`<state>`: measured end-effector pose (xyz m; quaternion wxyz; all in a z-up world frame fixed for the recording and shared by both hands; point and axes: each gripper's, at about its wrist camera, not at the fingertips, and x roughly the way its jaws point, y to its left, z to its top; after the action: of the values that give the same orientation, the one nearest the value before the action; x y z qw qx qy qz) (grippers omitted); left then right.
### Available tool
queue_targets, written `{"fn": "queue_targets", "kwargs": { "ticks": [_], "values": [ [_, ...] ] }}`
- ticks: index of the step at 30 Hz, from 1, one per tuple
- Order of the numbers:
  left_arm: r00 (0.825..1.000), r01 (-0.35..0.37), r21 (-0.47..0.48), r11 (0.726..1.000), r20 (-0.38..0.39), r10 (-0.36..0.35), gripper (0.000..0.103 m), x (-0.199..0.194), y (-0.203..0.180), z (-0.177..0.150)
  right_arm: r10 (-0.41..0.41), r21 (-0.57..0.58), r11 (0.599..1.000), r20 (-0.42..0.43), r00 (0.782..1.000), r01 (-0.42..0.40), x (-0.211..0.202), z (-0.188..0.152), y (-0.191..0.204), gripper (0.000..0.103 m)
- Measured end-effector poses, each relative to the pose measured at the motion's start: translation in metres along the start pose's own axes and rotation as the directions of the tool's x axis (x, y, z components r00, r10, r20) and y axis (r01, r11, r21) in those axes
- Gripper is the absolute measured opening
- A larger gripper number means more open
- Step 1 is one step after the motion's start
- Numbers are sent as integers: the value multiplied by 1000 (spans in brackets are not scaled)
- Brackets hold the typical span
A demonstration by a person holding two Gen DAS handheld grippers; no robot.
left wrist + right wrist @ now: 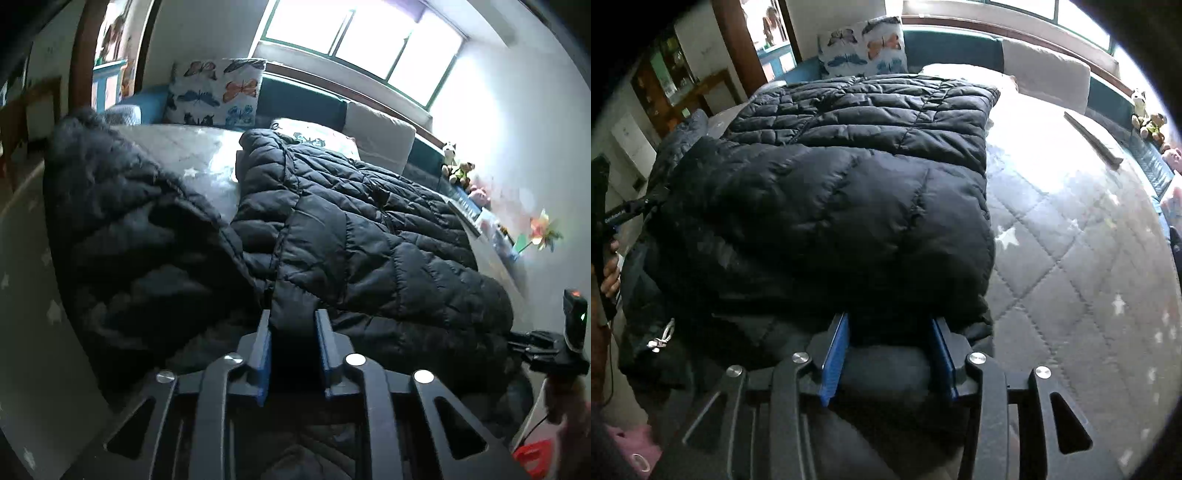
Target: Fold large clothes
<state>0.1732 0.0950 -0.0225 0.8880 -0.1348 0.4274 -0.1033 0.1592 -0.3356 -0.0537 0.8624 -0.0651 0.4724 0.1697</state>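
A black quilted puffer jacket [351,229] lies spread over the bed, one part folded over onto itself [827,206]. In the left wrist view, my left gripper [293,321] is shut on a strip of the jacket's near edge, the fabric pinched between its blue pads [264,347]. In the right wrist view, my right gripper [891,325] stands open at the jacket's near right corner. Its blue pads [836,354] are set apart and the puffy folded edge bulges between them. A drawcord with toggle [663,338] hangs at the jacket's lower left.
The bed has a grey quilted cover with white stars [1071,266], bare to the right of the jacket. A butterfly cushion [218,92] and pale pillows [380,136] line the headboard under the window. Soft toys [458,166] sit on a side ledge. A hand [609,273] grips the other tool's handle at left.
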Motion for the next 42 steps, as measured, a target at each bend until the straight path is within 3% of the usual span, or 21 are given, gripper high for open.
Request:
{"fn": "queue_targets", "kwargs": {
  "ticks": [3,6,8,9,12,14,17,18,20,21,22,26,30,34,38,42],
  "values": [
    [999,-47,31,998,-3,47,18,-3,-10,-4,-33,-9,999,2,999,33,-16,7,8,47],
    [997,-62,49,997,-38,64,20,5,-10,-3,-41,-46,998,81,996,45,-41,18,20,47],
    [998,-36,29,999,-54,37,22,10,-3,-1,-53,-50,997,133,990,60,-43,25,26,59],
    [998,-25,28,999,-54,27,23,9,0,-1,-46,-38,998,134,990,52,-36,26,25,68],
    [997,32,10,999,-68,-31,25,0,7,0,-15,6,1000,36,999,14,4,27,15,69],
    [996,63,3,998,-63,-63,30,-14,14,5,-25,-7,1000,48,999,25,14,24,18,71],
    [1000,31,-11,999,7,-31,36,-40,30,20,-43,-28,999,51,998,44,10,22,26,77],
    [999,-9,-22,1000,47,10,41,-48,40,29,-47,-23,999,48,998,48,10,21,27,77],
    [990,-88,-76,993,100,95,62,-57,62,45,-45,-16,999,50,998,46,11,20,27,78],
    [982,-129,-121,984,120,144,76,-59,76,53,-42,-11,999,52,998,43,11,20,26,78],
    [974,-160,-171,972,135,184,79,-60,91,61,-41,-5,999,54,998,41,11,20,27,79],
    [970,-157,-335,929,126,210,79,-54,145,90,-42,3,999,69,997,42,9,18,25,82],
    [964,-161,-471,867,113,240,79,-39,199,123,-41,7,999,73,996,41,9,17,25,85],
    [976,-125,-574,809,76,205,79,-13,251,155,-42,15,999,79,996,41,11,17,27,87],
    [976,-164,-625,763,11,219,79,16,286,170,-32,19,999,82,996,31,11,17,27,90],
    [990,-86,-679,729,26,141,76,39,314,179,-33,11,999,79,996,32,12,19,28,93]
  ]
}}
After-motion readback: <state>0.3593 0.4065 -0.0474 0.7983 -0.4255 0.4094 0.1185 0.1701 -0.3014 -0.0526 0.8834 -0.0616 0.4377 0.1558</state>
